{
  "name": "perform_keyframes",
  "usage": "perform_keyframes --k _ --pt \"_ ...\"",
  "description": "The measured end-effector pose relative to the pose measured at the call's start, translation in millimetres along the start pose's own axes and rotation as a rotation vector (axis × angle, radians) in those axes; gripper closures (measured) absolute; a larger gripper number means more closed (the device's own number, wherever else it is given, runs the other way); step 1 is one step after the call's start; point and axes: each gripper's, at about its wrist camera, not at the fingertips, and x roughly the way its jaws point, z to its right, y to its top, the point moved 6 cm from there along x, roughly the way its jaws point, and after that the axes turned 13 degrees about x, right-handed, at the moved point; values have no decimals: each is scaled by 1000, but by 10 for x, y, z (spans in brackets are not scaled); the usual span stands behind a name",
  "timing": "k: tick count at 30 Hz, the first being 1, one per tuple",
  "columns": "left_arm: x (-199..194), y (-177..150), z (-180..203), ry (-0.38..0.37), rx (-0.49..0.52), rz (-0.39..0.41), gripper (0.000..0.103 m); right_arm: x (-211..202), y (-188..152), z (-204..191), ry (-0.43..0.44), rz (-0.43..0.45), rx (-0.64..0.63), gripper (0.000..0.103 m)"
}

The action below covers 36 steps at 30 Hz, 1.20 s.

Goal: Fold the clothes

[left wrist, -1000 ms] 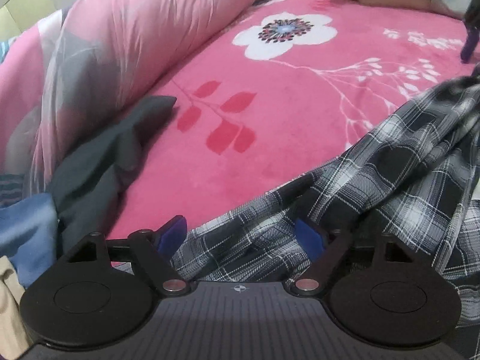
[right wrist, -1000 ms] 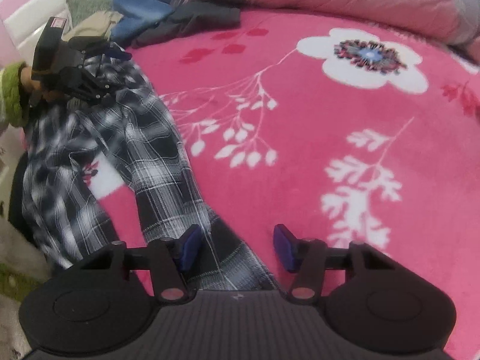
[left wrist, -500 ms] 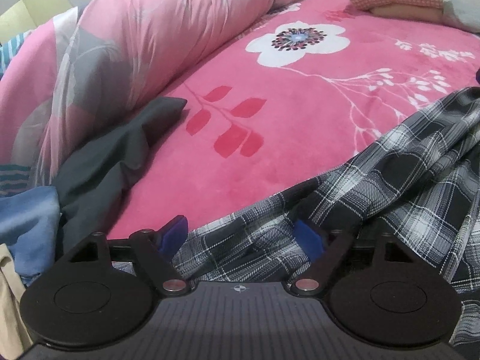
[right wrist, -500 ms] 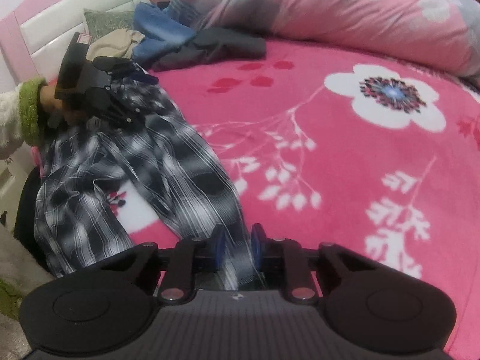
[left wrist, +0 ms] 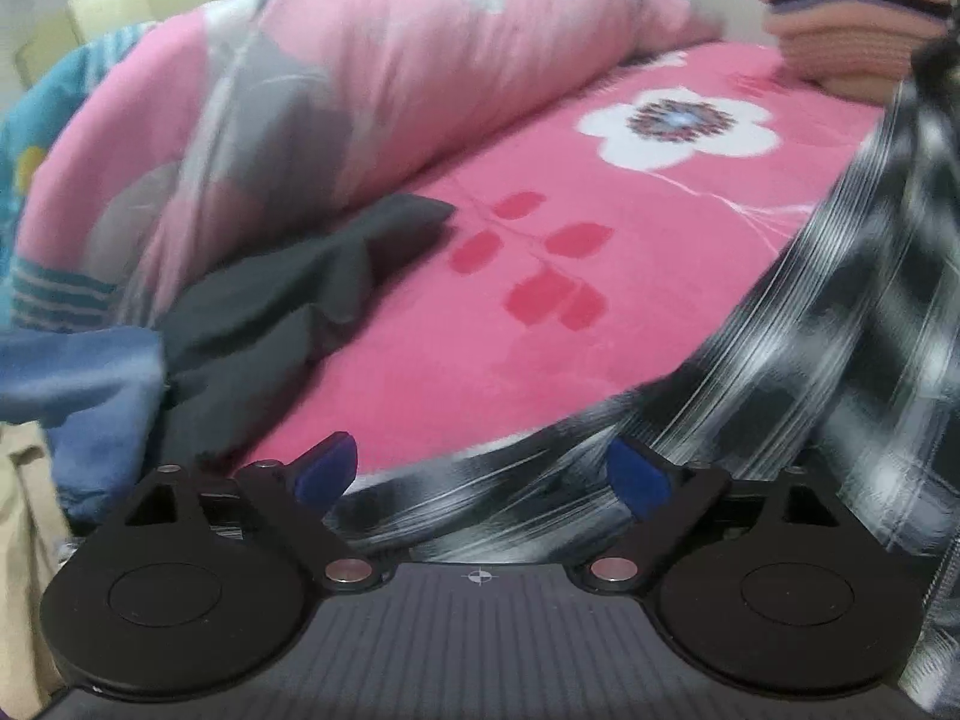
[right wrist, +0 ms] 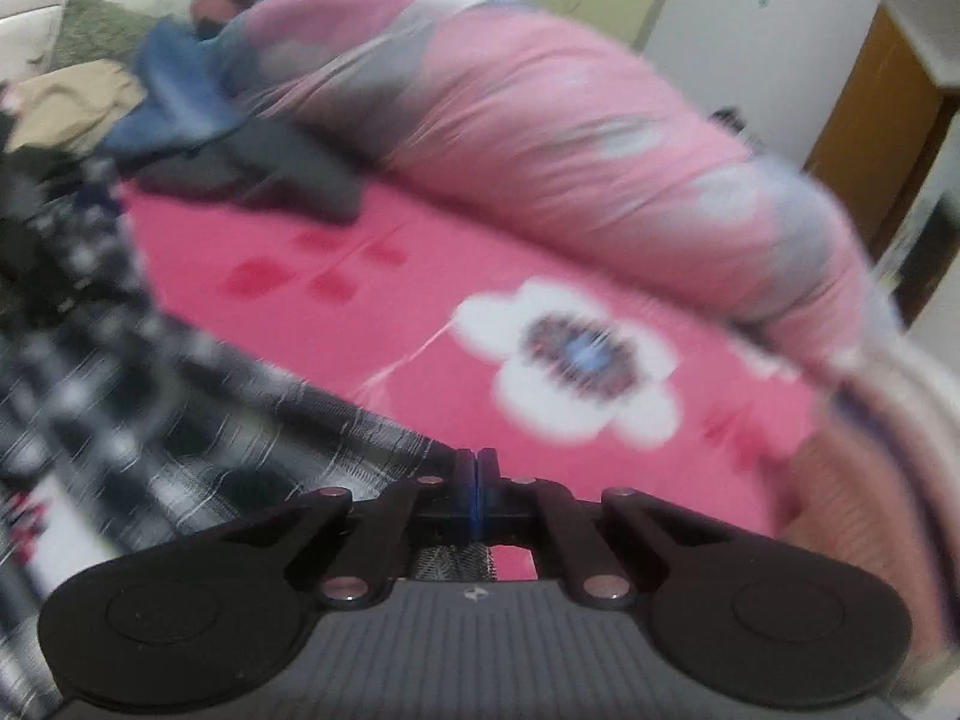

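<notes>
Black-and-white plaid trousers [left wrist: 840,330] lie on the pink flowered bed sheet [left wrist: 540,330]. Their near edge runs between the blue fingers of my left gripper [left wrist: 480,471]; its jaws are opening and the pads do not press the cloth. In the left wrist view the fabric rises steeply on the right, streaked by motion. My right gripper [right wrist: 476,468] is shut on a leg end of the plaid trousers [right wrist: 150,420], which stretch away to the left of it, blurred.
A rolled pink-and-grey quilt [left wrist: 300,120] lines the far side of the bed. A dark grey garment [left wrist: 288,294] and a blue garment [left wrist: 78,372] lie heaped beside it. A stack of folded clothes [left wrist: 852,18] sits at the far right. A wooden door [right wrist: 870,150] stands beyond the bed.
My right gripper closed on the trouser leg and lifted it, swinging right. In the left wrist view the plaid cloth got pulled up taut on the right. The left jaws spread slightly wider.
</notes>
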Motion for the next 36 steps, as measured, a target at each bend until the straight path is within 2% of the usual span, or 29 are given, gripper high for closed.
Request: perform_keyframes --k 5,9,10,11,13,14,16,17,19,23,26,31,33,36 --pt "55 -20 -384 96 -131 -19 11 332 563 165 -90 86 -42 103" --pt "175 -195 -726 131 -283 -80 11 767 752 259 -104 57 -29 103" --pt "206 -261 -791 141 -313 -100 11 910 719 260 -101 29 -24 103" --pt "198 -319 -842 148 -339 -111 11 1090 615 255 -92 -37 -24 103" --pt "143 -424 -930 160 -387 -124 13 1475 317 243 -67 -229 -33 101" --pt "116 -477 -973 166 -411 -130 13 1577 204 245 -65 -288 -44 100" --pt "-107 -540 -1098 174 -464 -102 12 1622 44 261 -82 -338 -79 100" --pt "-276 -577 -1178 177 -500 -77 11 1575 21 269 -77 -336 -86 99" --pt "-572 -695 -1295 196 -564 -59 6 1302 130 264 -6 -273 -60 95" --pt "-935 -996 -1422 218 -652 -75 5 658 557 -60 253 -83 -40 62" --pt "-908 -1214 -1387 259 -651 -138 5 541 862 -629 446 -18 -56 60" --pt "-777 -1511 -1304 349 -618 -230 5 1043 1125 -1916 681 -52 -142 56" --pt "-734 -1633 -1295 386 -617 -259 5 1357 1187 -2403 723 -97 -163 55" --pt "-706 -1804 -1291 365 -690 -246 4 1837 1248 -2936 760 -216 -111 55"
